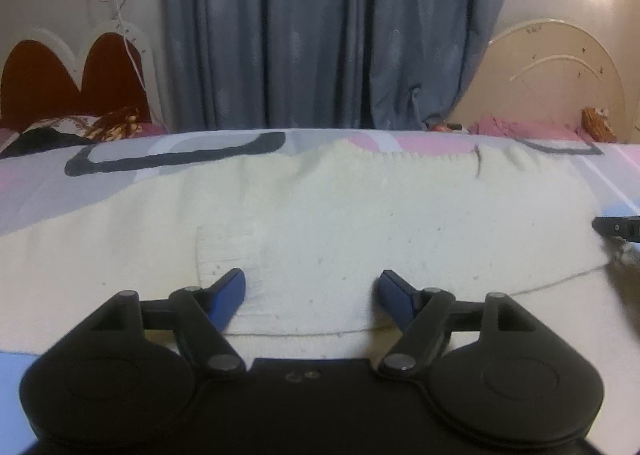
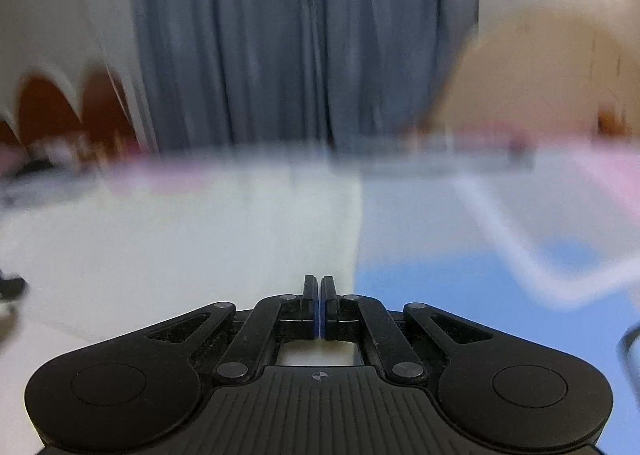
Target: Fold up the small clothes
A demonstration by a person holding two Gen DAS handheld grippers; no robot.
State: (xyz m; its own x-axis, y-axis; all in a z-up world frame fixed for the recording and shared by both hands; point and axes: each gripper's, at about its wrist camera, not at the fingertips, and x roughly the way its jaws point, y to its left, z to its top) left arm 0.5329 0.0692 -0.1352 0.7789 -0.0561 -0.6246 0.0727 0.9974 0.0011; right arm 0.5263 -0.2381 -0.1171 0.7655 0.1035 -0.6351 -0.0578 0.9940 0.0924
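A cream knitted sweater [image 1: 340, 215] lies flat across the bed. One ribbed cuff [image 1: 224, 251] is folded in over its body. My left gripper [image 1: 312, 287] hovers low over the sweater's near hem, its blue-padded jaws wide apart and empty. The right wrist view is blurred by motion. There my right gripper [image 2: 319, 287] has its jaws pressed together with nothing visible between them, over the sweater's right edge [image 2: 240, 239]. A dark part that looks like the right gripper shows at the right edge of the left wrist view [image 1: 620, 229].
The sweater lies on a patterned bedsheet [image 1: 120, 163] of grey, pink and blue. Behind it hang blue-grey curtains [image 1: 300, 35]. A red heart-shaped headboard [image 1: 60, 83] stands at the left and a cream round headboard [image 1: 560, 87] at the right.
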